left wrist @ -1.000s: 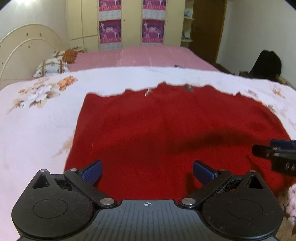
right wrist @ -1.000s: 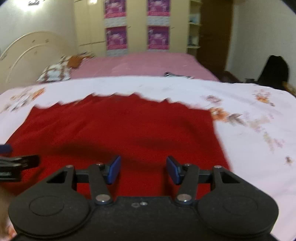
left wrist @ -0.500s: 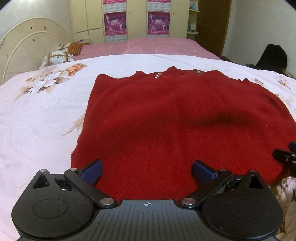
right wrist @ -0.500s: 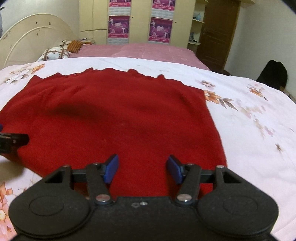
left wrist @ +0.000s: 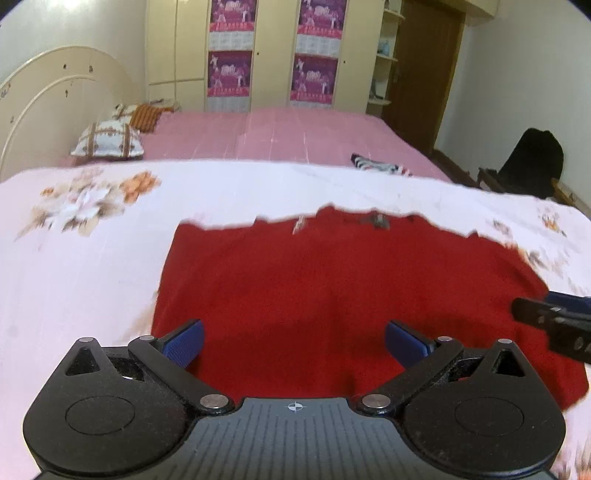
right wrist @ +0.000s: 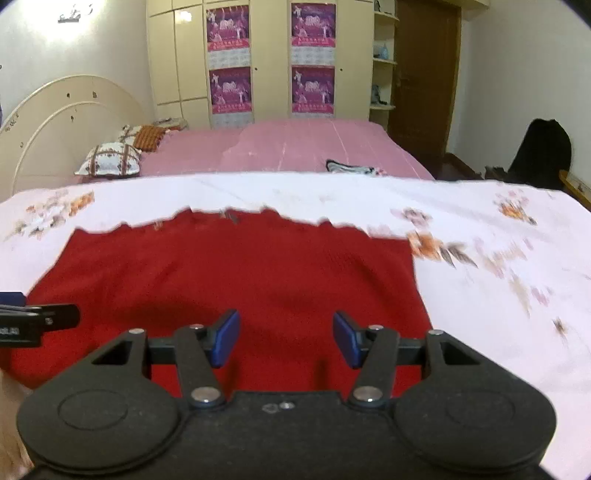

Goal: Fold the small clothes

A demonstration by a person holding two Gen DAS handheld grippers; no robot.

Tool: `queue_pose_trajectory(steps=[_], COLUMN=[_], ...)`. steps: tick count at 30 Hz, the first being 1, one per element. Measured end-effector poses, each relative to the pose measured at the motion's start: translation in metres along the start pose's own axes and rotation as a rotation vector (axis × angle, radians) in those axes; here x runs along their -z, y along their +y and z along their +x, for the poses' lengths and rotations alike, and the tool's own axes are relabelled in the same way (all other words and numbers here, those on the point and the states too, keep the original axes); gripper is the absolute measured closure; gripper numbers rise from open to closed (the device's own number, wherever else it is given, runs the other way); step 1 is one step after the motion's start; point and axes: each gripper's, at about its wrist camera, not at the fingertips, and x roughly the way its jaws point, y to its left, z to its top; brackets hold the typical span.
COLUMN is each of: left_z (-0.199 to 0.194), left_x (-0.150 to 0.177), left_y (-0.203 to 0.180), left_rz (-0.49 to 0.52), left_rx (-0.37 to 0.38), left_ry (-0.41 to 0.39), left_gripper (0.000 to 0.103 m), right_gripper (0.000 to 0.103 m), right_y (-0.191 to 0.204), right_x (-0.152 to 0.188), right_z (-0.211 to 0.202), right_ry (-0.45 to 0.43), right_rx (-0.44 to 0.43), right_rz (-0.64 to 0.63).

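Red sweater [left wrist: 332, 295] spread flat on a white floral bedspread [left wrist: 92, 266], far edge ragged with blur, small pale trims near the neckline at 12 o'clock. Filling the middle of both wrist views, lower hem close under the tools. Left tool [left wrist: 293, 341] low over the hem, blue pads [left wrist: 184, 341] wide apart, nothing between them, red knit showing through the gap. Right tool [right wrist: 286, 341] likewise parted, pads [right wrist: 226, 341] separated over the garment's right half, holding nothing. Each tool's tip visible to the other: right one entering the left view at 3 o'clock [left wrist: 554, 321], left one entering the right view at 9 o'clock [right wrist: 33, 321]. Orange and brown flower prints on the bedspread at 10 o'clock in the left view and at 2 o'clock [right wrist: 436, 243] in the right. Beyond, at 12 o'clock, a second bed with a pink cover [left wrist: 280, 136], patterned pillows [left wrist: 107, 140] at 10 o'clock against a curved cream headboard [left wrist: 55, 96], a striped cloth [left wrist: 380, 168] lying near the pink cover's right edge. Cream wardrobe [right wrist: 273, 62] on the back wall with four purple posters [right wrist: 229, 27], open shelves and a brown door [right wrist: 424, 74] at 1 o'clock. Dark bag-like shape [right wrist: 541, 151] at 2 o'clock by the white wall, too dim to identify.
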Motion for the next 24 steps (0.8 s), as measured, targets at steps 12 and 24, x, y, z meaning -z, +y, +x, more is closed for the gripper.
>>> queue_pose_trajectory(steps=[12,24], left_z=[0.068,0.068], left_x=[0.0,-0.021], left_y=[0.002,0.013], left_rz=[0.049,-0.015], left_rx=[-0.065,-0.084], left_ry=[0.059,0.013], left_gripper=[0.0,0.0], right_gripper=[0.053,0.052], right_y=[0.026,0.008], right_x=[-0.008,-0.031], right_z=[0.08,0.075], right_ry=[0.055,0.033], right_rx=[0.005,-0.016], right_rz=[-0.097,-0.033])
